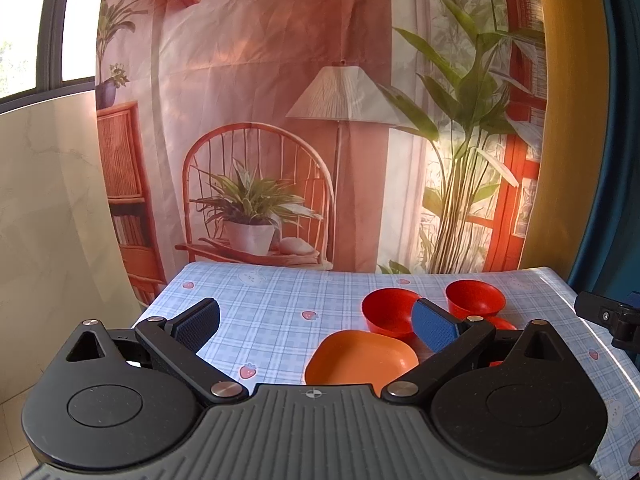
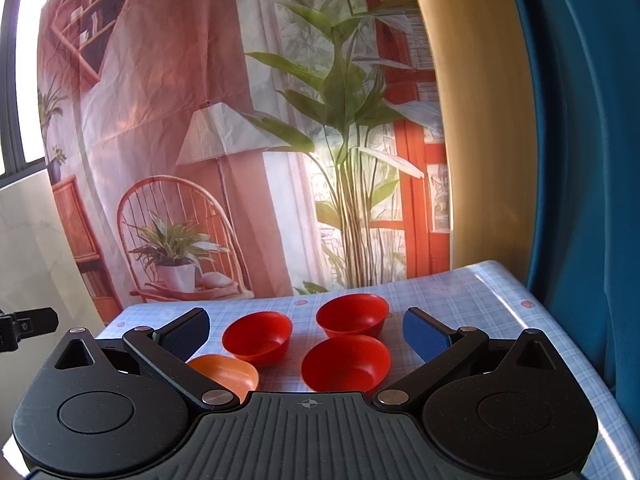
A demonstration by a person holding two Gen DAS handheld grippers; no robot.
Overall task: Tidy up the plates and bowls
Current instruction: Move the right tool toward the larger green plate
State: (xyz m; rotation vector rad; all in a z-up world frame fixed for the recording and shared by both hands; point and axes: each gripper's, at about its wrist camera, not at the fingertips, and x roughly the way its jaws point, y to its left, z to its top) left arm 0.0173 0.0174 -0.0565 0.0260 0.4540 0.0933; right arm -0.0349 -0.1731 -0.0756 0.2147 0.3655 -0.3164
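Note:
Three red bowls and an orange plate sit on the checked tablecloth. In the right wrist view the near red bowl [image 2: 346, 362] lies between the fingers, with the left red bowl [image 2: 258, 338], the far red bowl [image 2: 352, 314] and the orange plate [image 2: 228, 372] at lower left. My right gripper [image 2: 306, 332] is open and empty above them. In the left wrist view the orange plate [image 1: 360, 356] lies close in front, with two red bowls [image 1: 390, 312] [image 1: 474, 298] behind it. My left gripper [image 1: 316, 326] is open and empty.
The table [image 1: 260, 304] has a blue-checked cloth with strawberry prints. A printed room backdrop [image 1: 280, 120] hangs right behind its far edge. A blue curtain [image 2: 592, 160] is at the right. The right gripper's tip [image 1: 608, 314] shows at the left view's right edge.

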